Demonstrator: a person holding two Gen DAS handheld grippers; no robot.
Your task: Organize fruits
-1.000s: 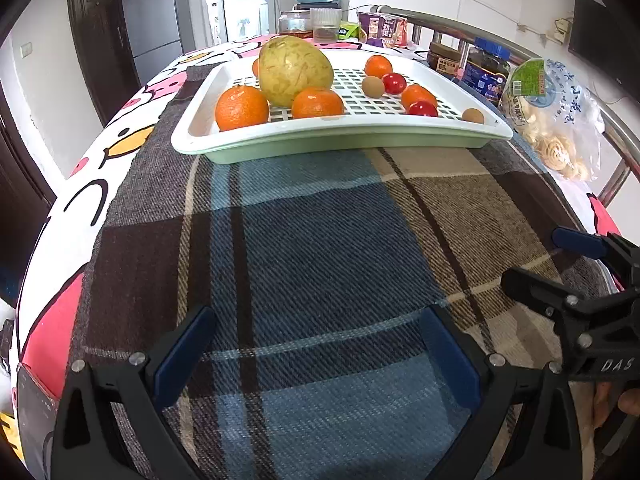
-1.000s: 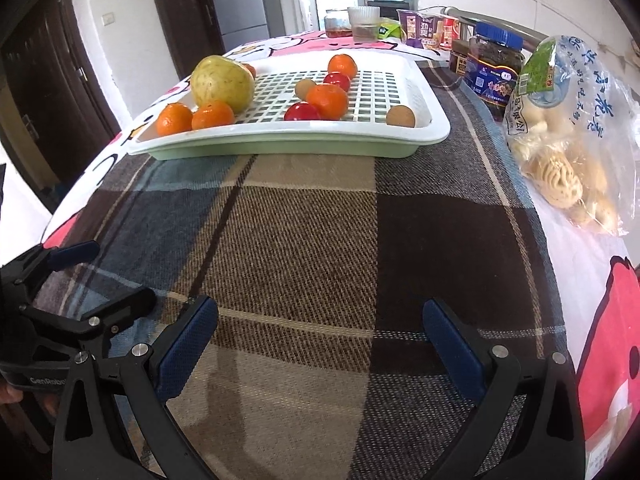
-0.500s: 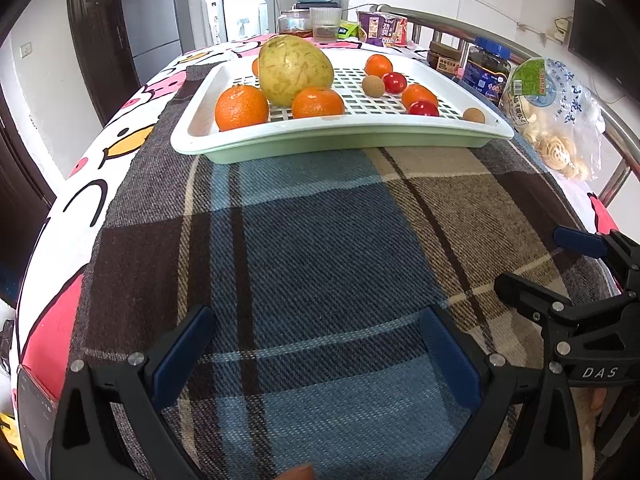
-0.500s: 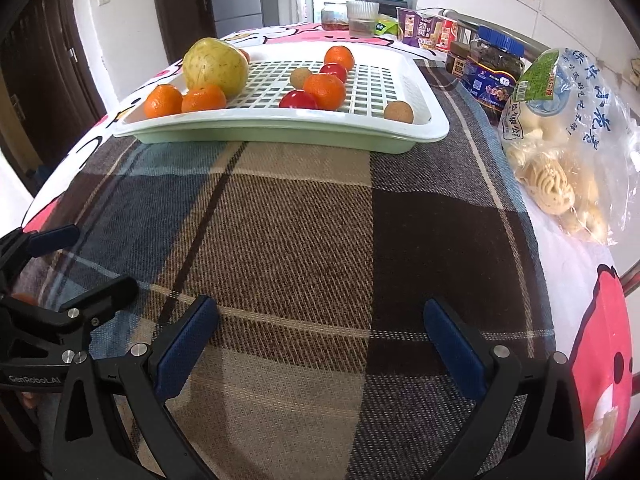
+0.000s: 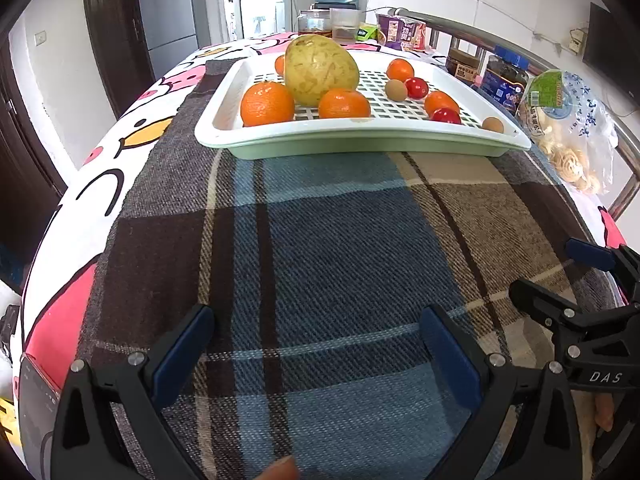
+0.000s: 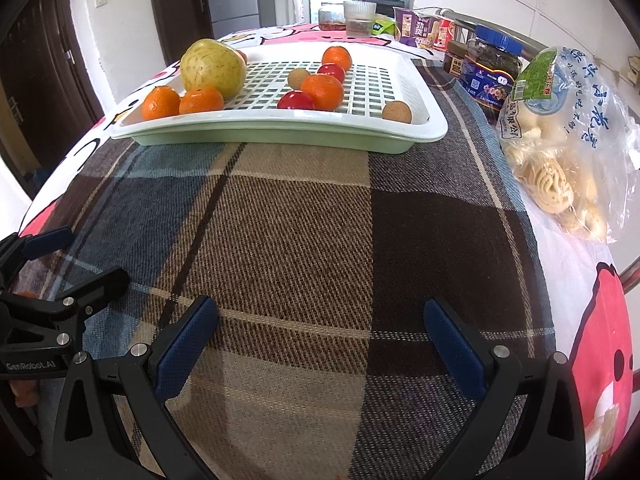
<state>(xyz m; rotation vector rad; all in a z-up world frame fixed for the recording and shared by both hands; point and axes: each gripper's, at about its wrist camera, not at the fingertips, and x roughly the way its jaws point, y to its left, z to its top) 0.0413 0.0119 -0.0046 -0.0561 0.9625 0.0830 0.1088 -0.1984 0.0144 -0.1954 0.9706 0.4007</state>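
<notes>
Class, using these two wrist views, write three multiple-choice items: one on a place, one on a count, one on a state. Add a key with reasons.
1. Where does the big yellow-green pomelo lie?
A. in the white tray
B. on the plaid cloth
C. in the noodle bag

2. How many red cherry tomatoes are in the tray?
A. one
B. two
C. four

3. How are the left tongs?
A. shut on an orange
B. open, empty
C. shut, empty

Key: 1 A, it rests on the tray's grid beside two oranges; 2 B, one near the front, one behind; 3 B, the blue pads stand wide apart over bare cloth.
</notes>
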